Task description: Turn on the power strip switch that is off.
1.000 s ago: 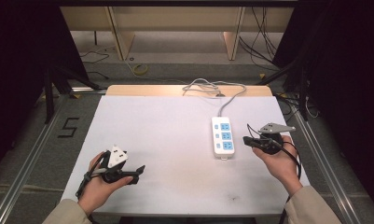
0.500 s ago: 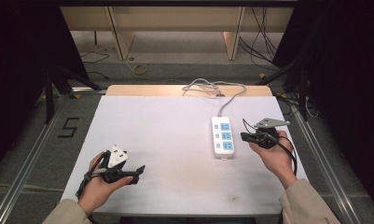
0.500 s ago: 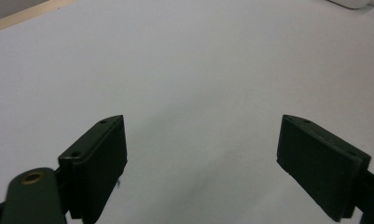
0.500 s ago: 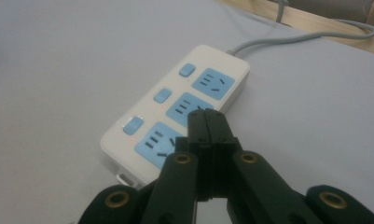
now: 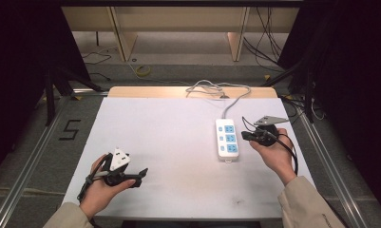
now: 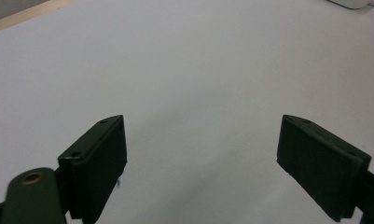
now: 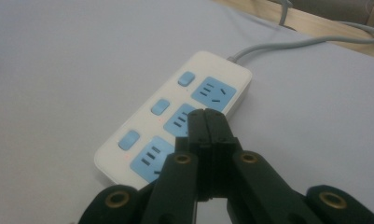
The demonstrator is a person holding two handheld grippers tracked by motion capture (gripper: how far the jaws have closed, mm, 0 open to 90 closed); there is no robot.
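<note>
White plastic power strip [image 5: 227,139] with blue sockets: right of desk [image 5: 169,142] centre. Your left gripper [image 5: 139,173], near edge: fingers wide, empty. Your right gripper [image 7: 207,122]: fingers pressed together, beside strip. Risk: misaimed tip slips off a blue switch [image 7: 160,107], shoving the strip.

The left claw [image 5: 139,173] is held low with its jaws wide apart. The right claw [image 5: 245,135] is pressed tight together.

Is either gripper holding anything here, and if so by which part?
Nothing is held. The left gripper is open over bare white table. The right gripper is shut on nothing, above the white power strip with blue sockets.
</note>
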